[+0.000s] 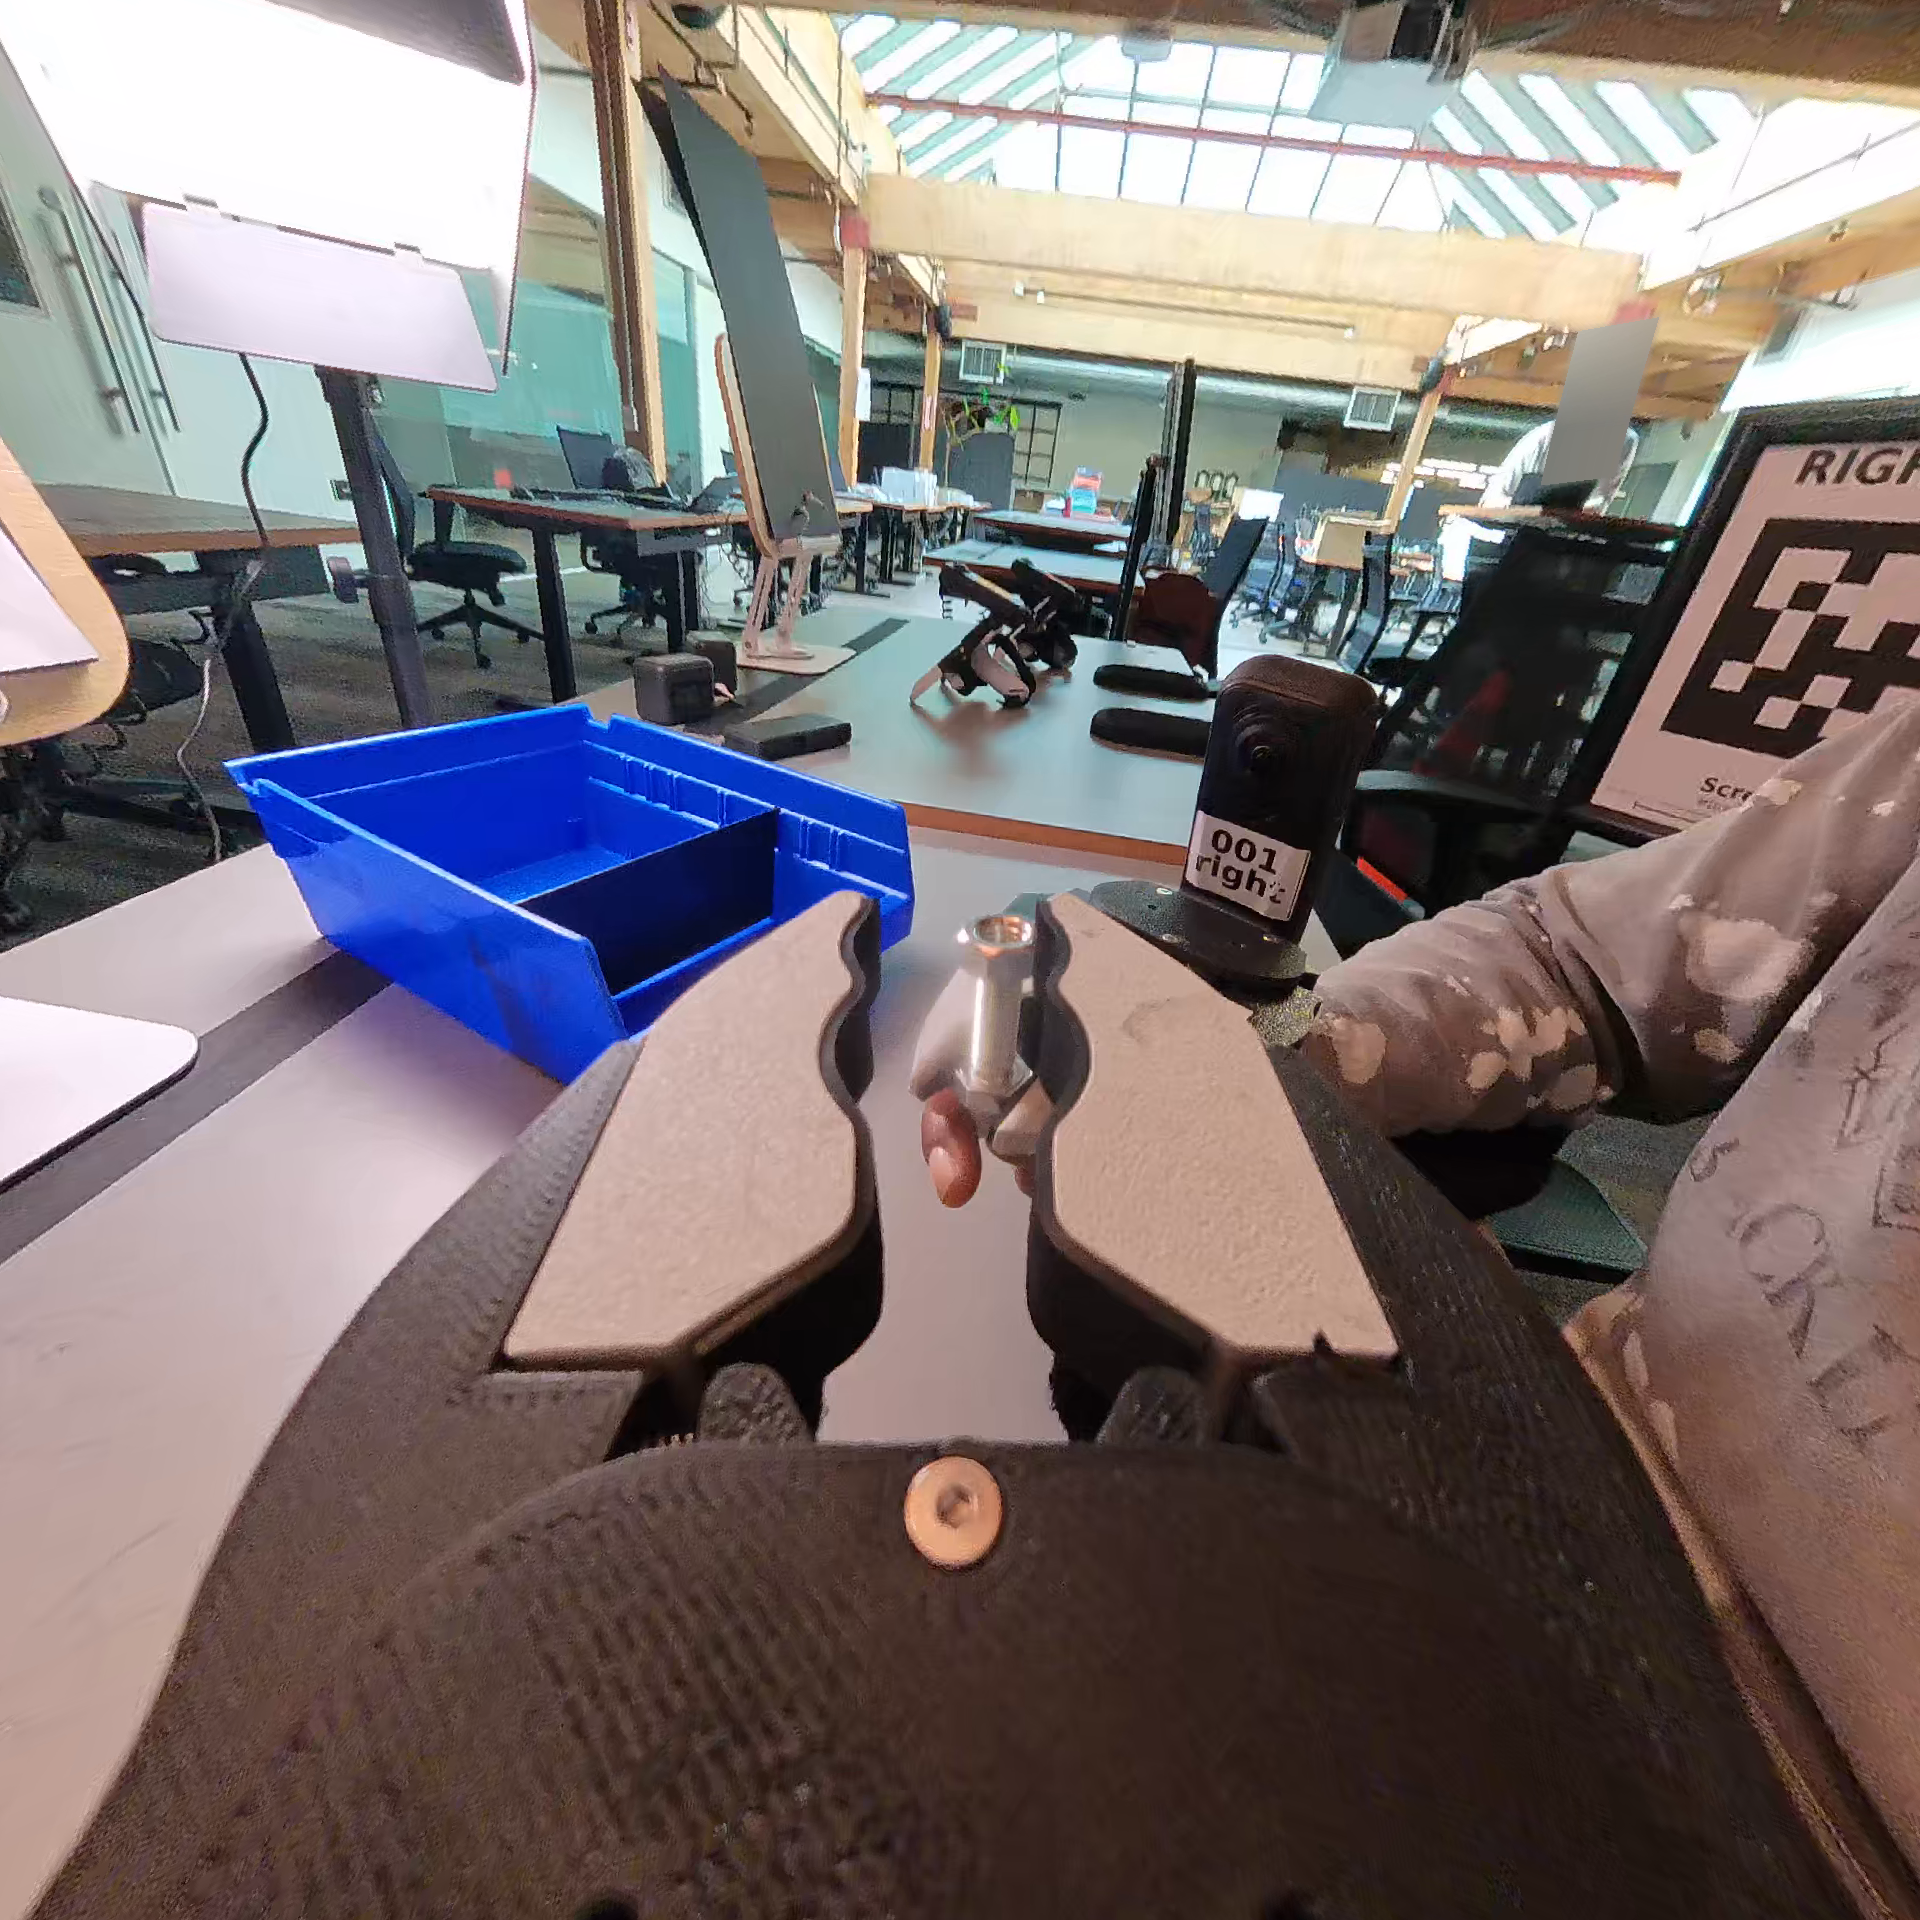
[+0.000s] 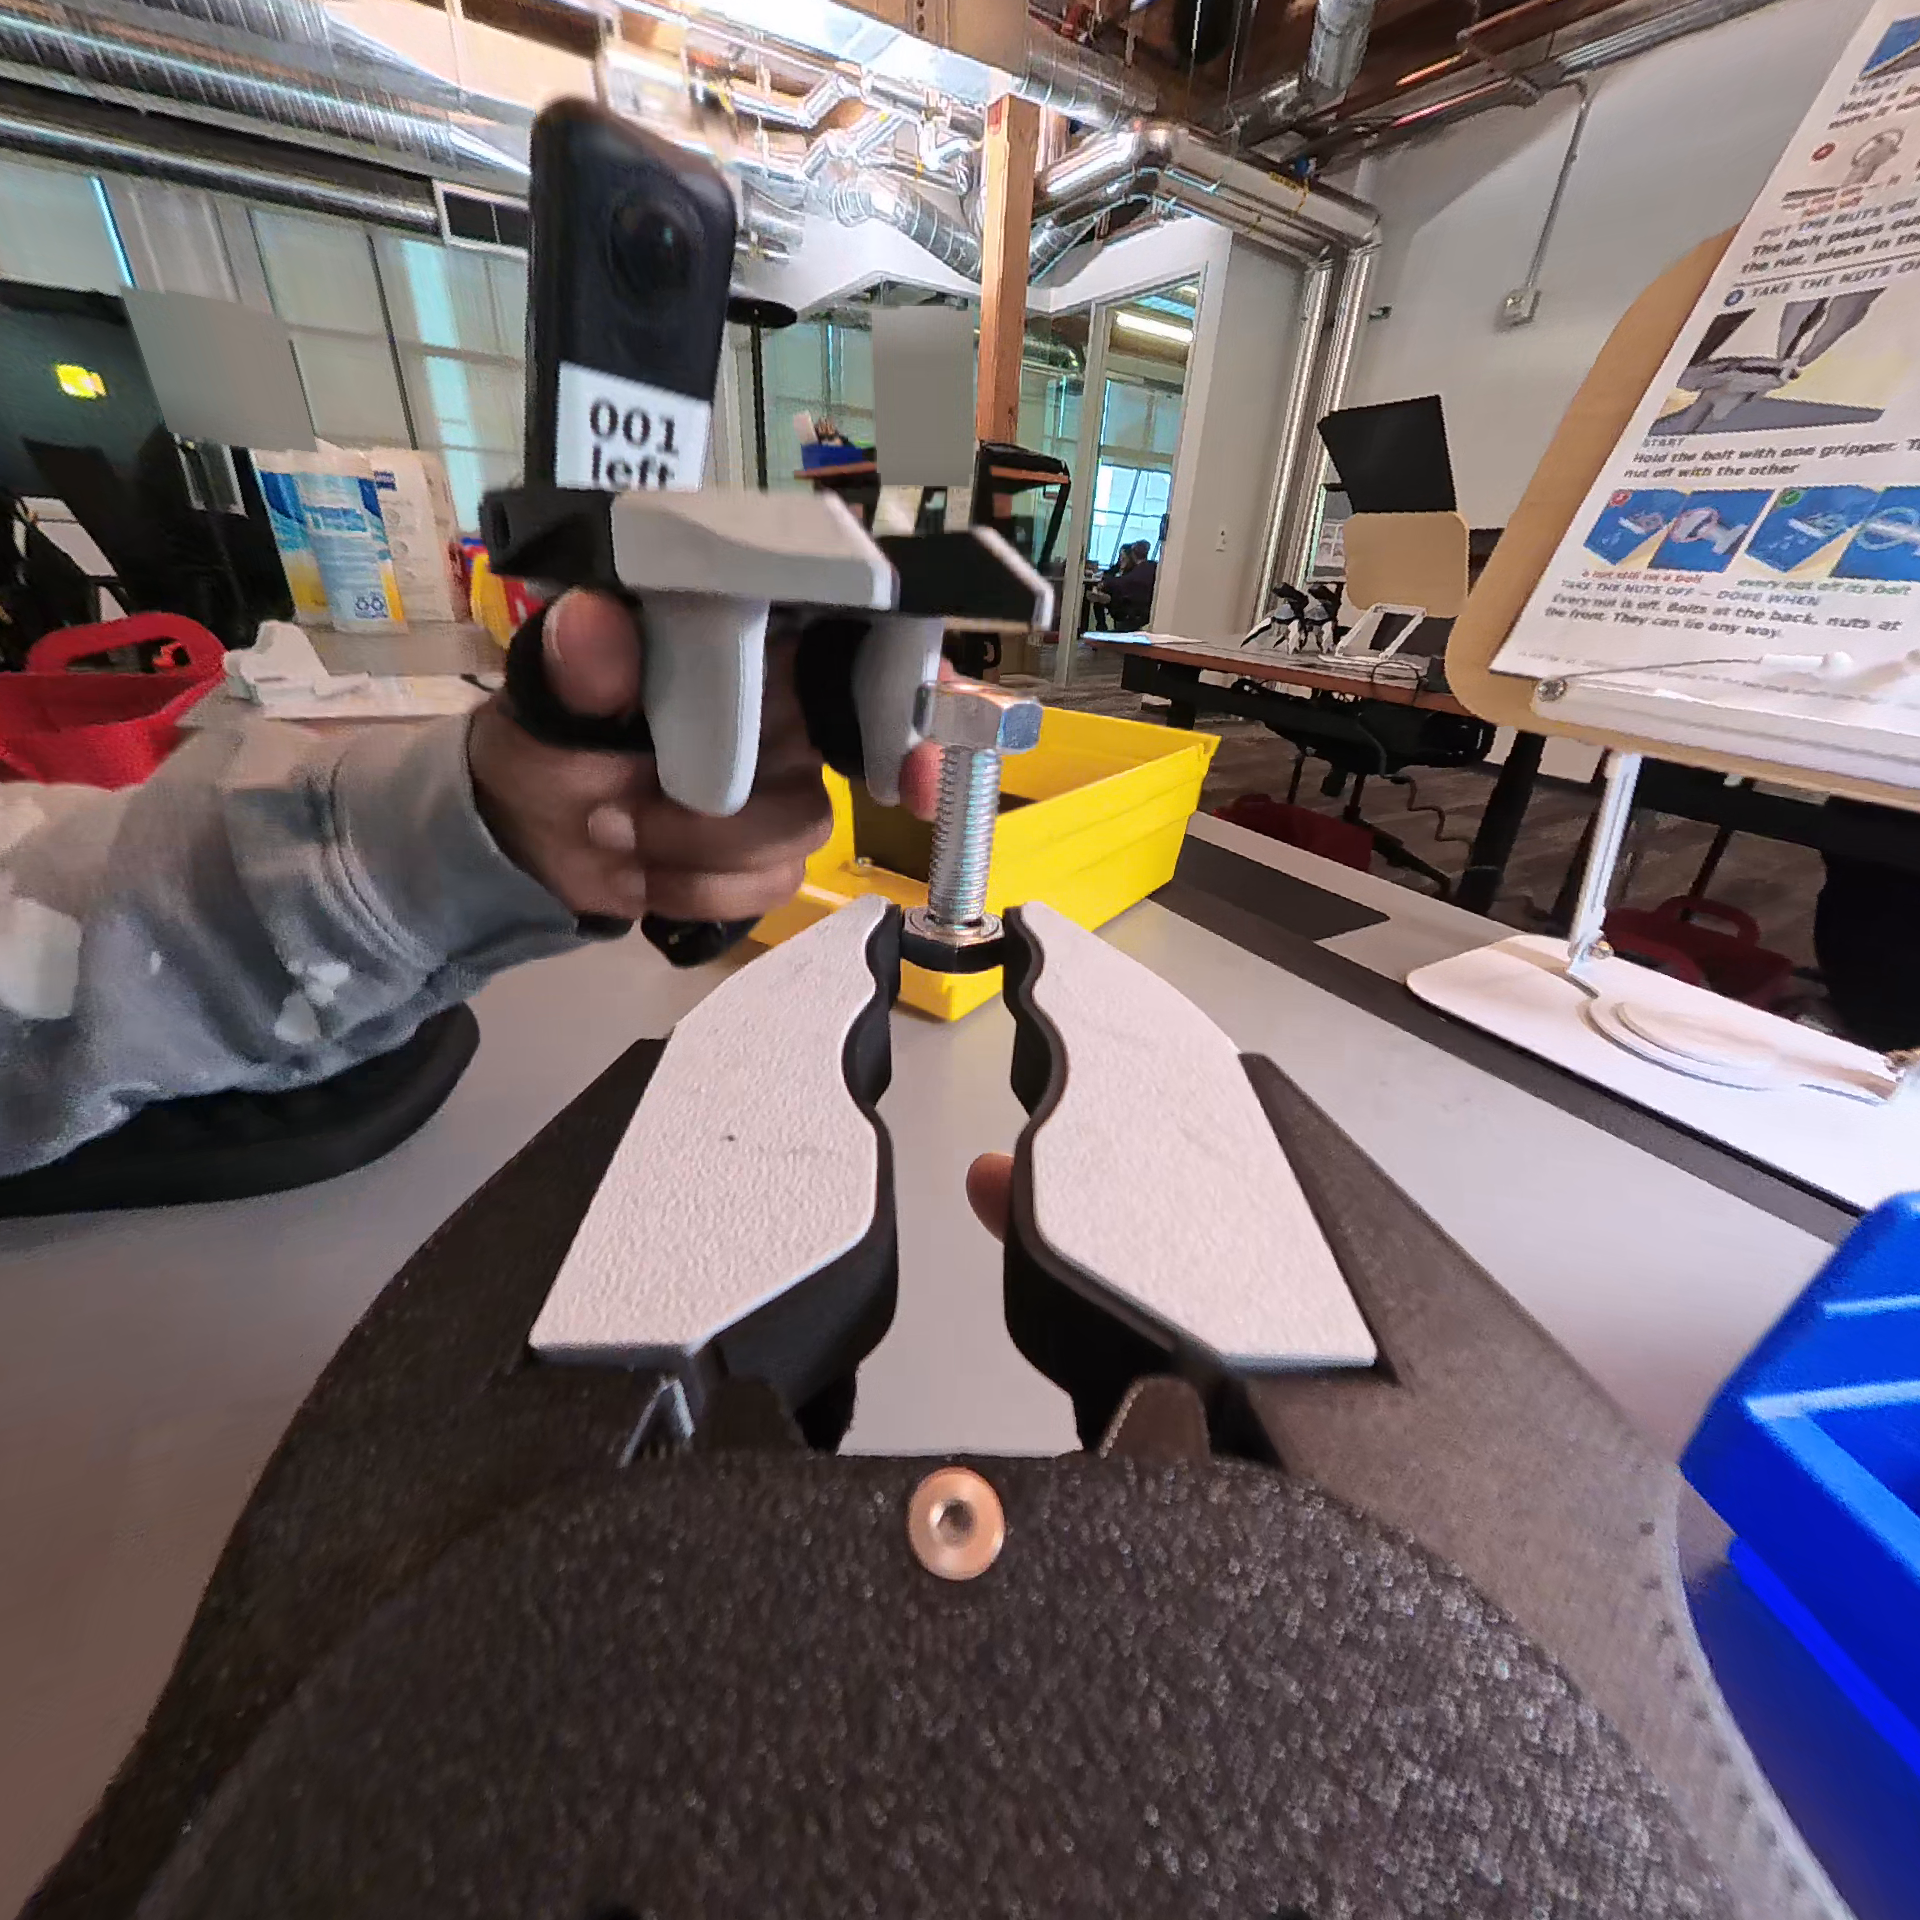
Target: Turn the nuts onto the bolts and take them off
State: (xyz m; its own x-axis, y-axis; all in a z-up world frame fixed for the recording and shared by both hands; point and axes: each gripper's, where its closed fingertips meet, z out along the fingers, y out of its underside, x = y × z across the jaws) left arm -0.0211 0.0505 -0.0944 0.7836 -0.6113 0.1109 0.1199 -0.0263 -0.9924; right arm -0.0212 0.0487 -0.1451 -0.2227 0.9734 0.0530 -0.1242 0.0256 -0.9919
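A silver bolt (image 2: 961, 821) stands upright over the grey table, its head (image 2: 982, 717) on top. My right gripper (image 2: 951, 925) is shut on the dark nut (image 2: 951, 935) at the bolt's lower end. My left gripper (image 1: 956, 920) is open and faces the right one. The bolt (image 1: 992, 997) shows in its gap, close to its right finger (image 1: 1143, 1091) and seemingly just past the tips. In the right wrist view the left gripper (image 2: 800, 727) sits level with the bolt head, which is beside one of its fingers (image 2: 894, 707). The bolt's thread is bare above the nut.
A blue bin (image 1: 468, 935) with a black divider stands to the left on the table and also shows in the right wrist view (image 2: 1818, 1558). A yellow bin (image 2: 1091, 821) stands behind the bolt. An instruction sheet on a white stand (image 2: 1610, 997) is at the right. The left gripper's tips are roughly 5 cm from the right gripper's.
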